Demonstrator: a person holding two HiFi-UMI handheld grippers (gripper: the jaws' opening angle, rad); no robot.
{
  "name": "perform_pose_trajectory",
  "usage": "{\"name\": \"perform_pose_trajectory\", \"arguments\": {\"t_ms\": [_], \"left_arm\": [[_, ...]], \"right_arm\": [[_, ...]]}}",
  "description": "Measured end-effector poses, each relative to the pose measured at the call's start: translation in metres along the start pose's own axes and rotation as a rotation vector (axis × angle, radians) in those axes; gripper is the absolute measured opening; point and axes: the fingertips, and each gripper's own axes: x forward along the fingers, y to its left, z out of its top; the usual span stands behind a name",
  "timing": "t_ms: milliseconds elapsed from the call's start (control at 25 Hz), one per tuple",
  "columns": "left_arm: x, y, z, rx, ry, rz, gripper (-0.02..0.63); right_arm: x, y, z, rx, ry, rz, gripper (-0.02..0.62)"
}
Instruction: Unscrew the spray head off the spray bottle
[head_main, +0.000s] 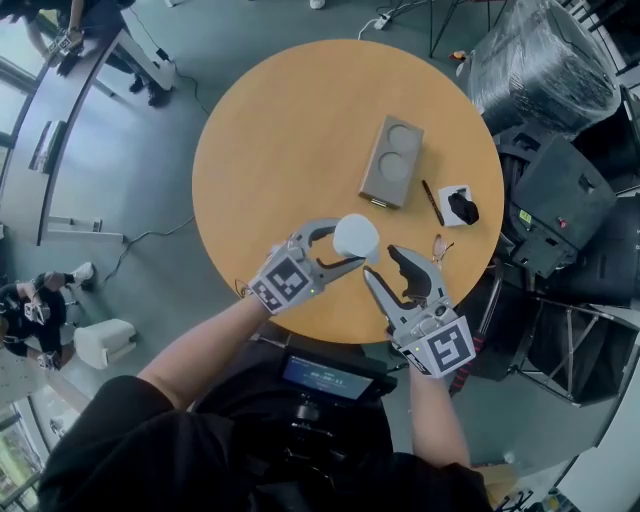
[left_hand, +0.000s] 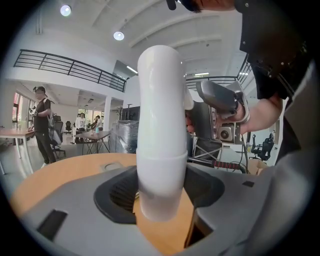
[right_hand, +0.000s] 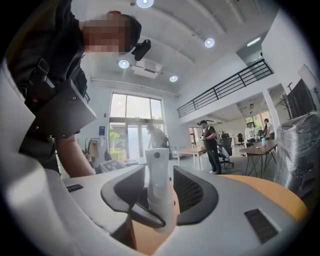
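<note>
Held above round tan wooden table (head_main: 300, 130): white plastic spray bottle (head_main: 357, 236), clamped in left gripper (left_hand: 161, 197); white trigger spray head (right_hand: 156, 170) pinched by right gripper (right_hand: 162, 197). Looked still joined; unscrewing apparently remained.

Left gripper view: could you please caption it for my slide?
The left gripper clamps a white plastic spray bottle over the round wooden table.
</note>
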Motion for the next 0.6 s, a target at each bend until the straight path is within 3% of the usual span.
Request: {"name": "perform_pose_trajectory", "arguments": {"t_ms": [200,400,480,600], "left_arm": [[-0.015,-0.008,0.021,-0.024,-0.003,0.026,0.305],[-0.022,-0.017,0.041,-0.01,0.006,0.033,0.305],[-0.025,-0.022,0.048,-0.001,0.008,0.032,0.305],[-0.027,-0.027,0.056,0.01,0.012,0.036,0.305]], "right_arm": [[-0.002,0.016,0.021,-0.002,0.0,0.025,0.198],[0.0,0.021,0.036,-0.005,0.007,0.039,0.239],[0.002,0.024,0.042,-0.003,0.011,0.045,0.293],[0.009,0.027,0.051,-0.008,0.017,0.06,0.294]]}}
